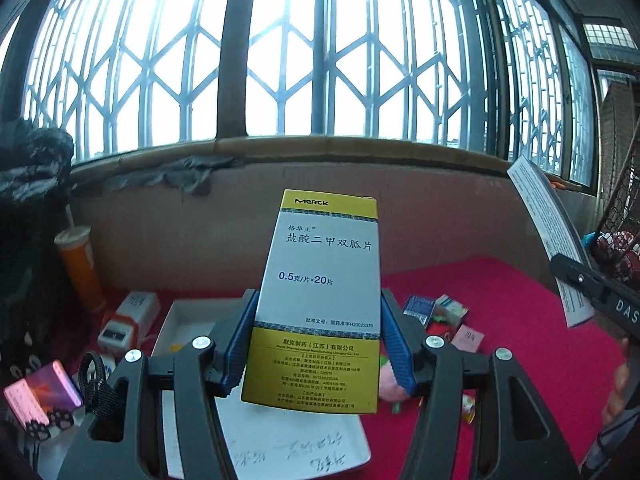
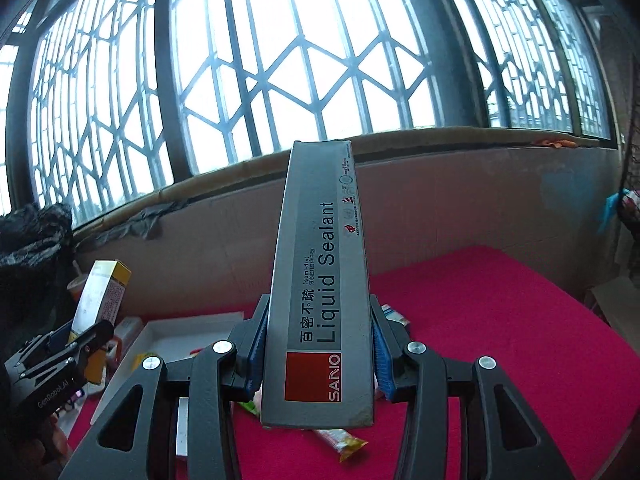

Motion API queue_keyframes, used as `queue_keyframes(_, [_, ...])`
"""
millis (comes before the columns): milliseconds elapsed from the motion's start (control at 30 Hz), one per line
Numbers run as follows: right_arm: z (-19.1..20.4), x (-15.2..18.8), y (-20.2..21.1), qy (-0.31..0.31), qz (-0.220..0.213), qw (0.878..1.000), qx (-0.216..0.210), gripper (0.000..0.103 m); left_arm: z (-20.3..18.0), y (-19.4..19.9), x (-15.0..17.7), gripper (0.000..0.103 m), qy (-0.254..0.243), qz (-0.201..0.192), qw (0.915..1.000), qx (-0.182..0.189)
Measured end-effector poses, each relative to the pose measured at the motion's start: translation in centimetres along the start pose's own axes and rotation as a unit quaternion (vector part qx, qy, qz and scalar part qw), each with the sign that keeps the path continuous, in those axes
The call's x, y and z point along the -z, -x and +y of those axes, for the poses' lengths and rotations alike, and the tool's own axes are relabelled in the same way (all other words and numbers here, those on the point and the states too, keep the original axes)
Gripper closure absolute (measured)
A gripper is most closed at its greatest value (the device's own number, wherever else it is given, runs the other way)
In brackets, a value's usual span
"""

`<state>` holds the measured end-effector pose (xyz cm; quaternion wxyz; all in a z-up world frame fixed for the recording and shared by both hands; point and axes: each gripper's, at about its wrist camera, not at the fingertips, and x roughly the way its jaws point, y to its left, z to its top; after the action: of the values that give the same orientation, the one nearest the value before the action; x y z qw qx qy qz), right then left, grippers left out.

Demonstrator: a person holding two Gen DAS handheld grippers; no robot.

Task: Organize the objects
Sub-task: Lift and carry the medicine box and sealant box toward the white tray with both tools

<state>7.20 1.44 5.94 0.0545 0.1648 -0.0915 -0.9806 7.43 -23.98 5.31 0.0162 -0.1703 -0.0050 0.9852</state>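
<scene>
My left gripper (image 1: 318, 336) is shut on a yellow and white Merck medicine box (image 1: 320, 300), held upright above the red mat (image 1: 520, 320). The box also shows at the left of the right wrist view (image 2: 102, 300), with the left gripper (image 2: 60, 356) below it. My right gripper (image 2: 318, 344) is shut on a long grey Liquid Sealant box (image 2: 320, 288), held upright above the mat (image 2: 500, 320). The sealant box (image 1: 548, 236) and the right gripper (image 1: 596, 296) show at the right edge of the left wrist view.
A white tray (image 1: 188, 320) lies on the mat below the left gripper. Several small boxes (image 1: 436, 312) and a pink card (image 1: 468, 338) lie mid-mat. An orange cup with straw (image 1: 78, 264) and a pencil sharpener (image 1: 120, 328) sit left. A mesh basket (image 1: 624, 232) stands right. A snack packet (image 2: 340, 440) lies under the right gripper.
</scene>
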Motion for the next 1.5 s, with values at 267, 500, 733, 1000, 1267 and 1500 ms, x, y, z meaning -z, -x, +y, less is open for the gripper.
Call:
queue_keyframes(267, [-0.5,-0.6,0.8,-0.006,-0.017,1.0,0.013,0.056,-1.8,-0.5,-1.6,0.045,-0.01,-0.02,0.9997,0.013])
queue_keyframes(500, [2.6,-1.0,0.5,0.034,-0.011,0.999,-0.025,0.056,0.8,0.1,-1.0,0.045,0.035,-0.025,0.9988,-0.024])
queue_keyframes(733, [4.6,0.0,-0.1,0.063,0.006,0.997,-0.053,0.056,2.6,0.6,-0.1,0.045,0.057,-0.022,0.9961,-0.063])
queue_keyframes(1000, [6.0,-0.4,-0.1,0.065,-0.005,0.996,-0.057,0.056,3.7,0.5,-0.4,0.045,0.05,-0.015,0.9964,-0.067])
queue_keyframes(1267, [7.5,0.0,-0.7,0.054,-0.005,0.997,-0.049,0.056,5.0,0.0,-0.5,0.045,0.031,-0.007,0.9978,-0.057])
queue_keyframes(1500, [10.1,0.9,-2.5,0.065,0.013,0.996,-0.059,0.056,8.2,-0.8,0.6,0.045,0.04,0.014,0.9964,-0.073])
